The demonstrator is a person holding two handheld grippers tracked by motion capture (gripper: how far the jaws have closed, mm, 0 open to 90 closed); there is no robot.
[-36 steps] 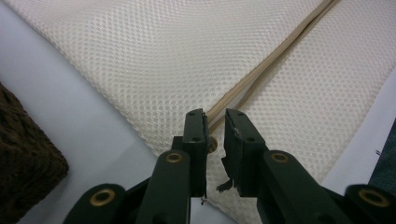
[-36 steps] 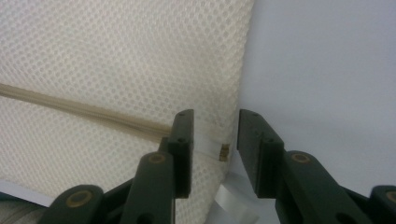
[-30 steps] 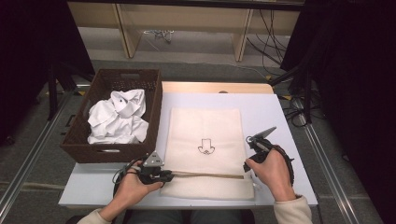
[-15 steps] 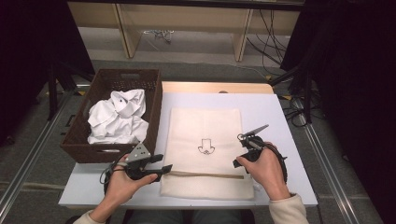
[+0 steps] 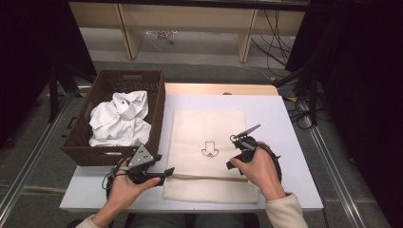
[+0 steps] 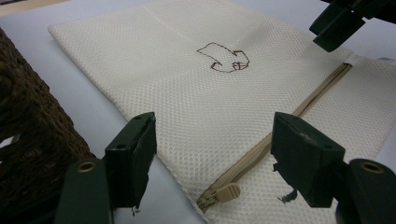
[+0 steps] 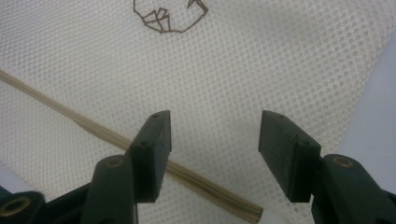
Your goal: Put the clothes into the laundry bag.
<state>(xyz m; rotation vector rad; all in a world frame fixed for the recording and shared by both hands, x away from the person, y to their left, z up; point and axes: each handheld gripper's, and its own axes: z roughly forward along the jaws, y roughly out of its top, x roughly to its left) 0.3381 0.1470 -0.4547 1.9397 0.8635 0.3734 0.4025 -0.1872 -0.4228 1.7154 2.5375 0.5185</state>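
Note:
A cream mesh bag lies flat on the white table, with a brown stitched emblem and a tan zipper across its near end. My left gripper sits at the bag's left edge by the zipper pull. Its jaws have just been opening, and this left gripper holds nothing. My right gripper hovers over the bag's right half. In its own view the right gripper stands open above the mesh and the zipper. Its jaws have also just been opening.
A dark wicker basket with crumpled white cloth stands at the table's left, close to my left hand. A wooden strip runs along the table's far edge. Cables lie on the floor beyond.
Both grippers have opened wider. The right hand has slid left over the bag. The left hand has stayed near the zipper's left end and tilted up a little.

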